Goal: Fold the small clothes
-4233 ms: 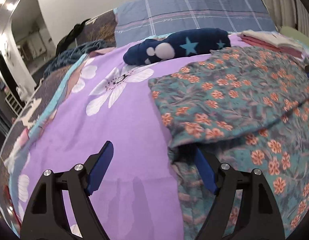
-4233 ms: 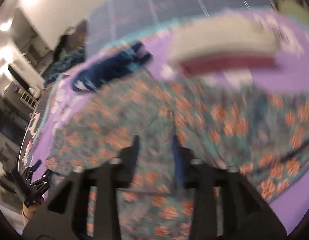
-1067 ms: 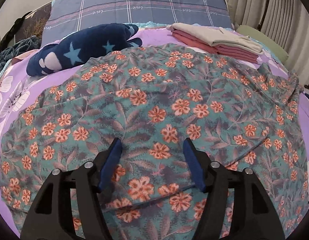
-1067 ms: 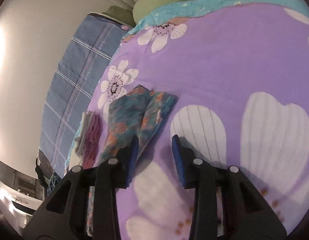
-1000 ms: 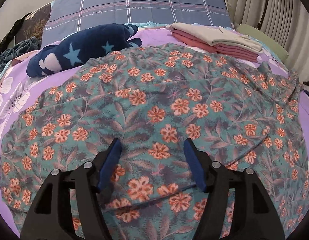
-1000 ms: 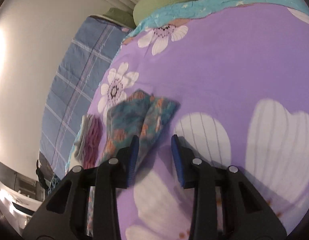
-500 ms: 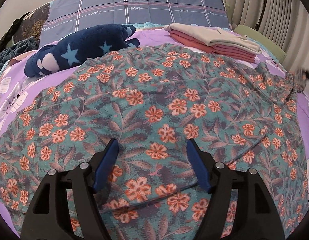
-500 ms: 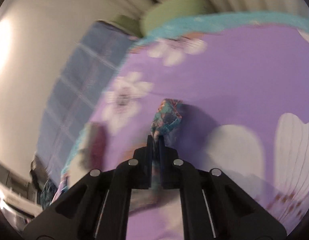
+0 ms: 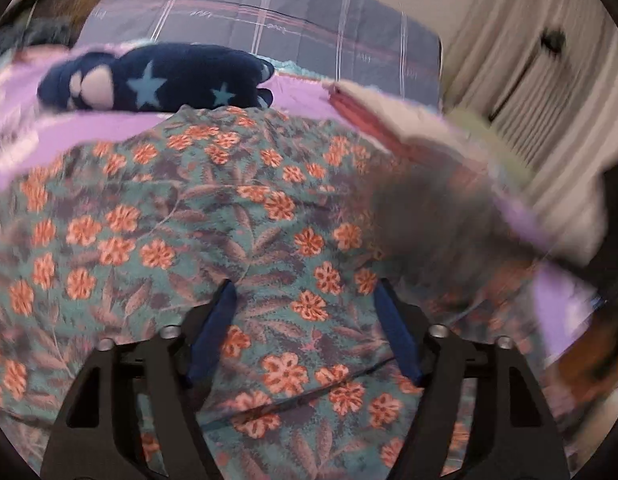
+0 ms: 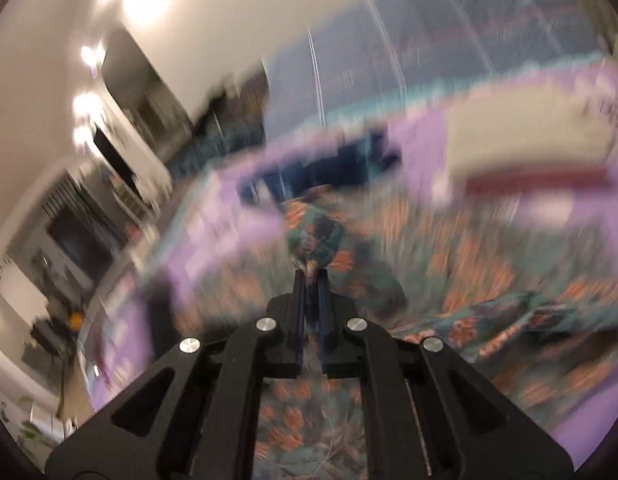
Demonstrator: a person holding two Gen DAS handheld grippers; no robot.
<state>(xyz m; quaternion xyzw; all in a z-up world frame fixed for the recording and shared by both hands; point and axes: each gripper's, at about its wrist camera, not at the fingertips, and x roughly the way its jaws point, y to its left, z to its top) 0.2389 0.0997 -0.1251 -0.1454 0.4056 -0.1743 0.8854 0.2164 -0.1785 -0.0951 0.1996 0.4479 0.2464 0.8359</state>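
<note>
1. Purple bedding (image 9: 109,136) is seen spread ahead of both tongs, with the floral garment (image 9: 213,208) laid flat across it.
2. Most of the garment is spread beneath and ahead of the left gripper (image 9: 305,320), running broadly from side to side; a navy star-print item (image 9: 161,76) and a folded stack (image 9: 389,116) lie beyond it.
3. One corner of the garment is clamped in the right gripper (image 10: 311,284), whose jaws are pressed together on the cloth, so the coming fold is judged to belong to the right hand.
4. The left gripper's jaws are closing above the cloth, nothing pinched.
</note>
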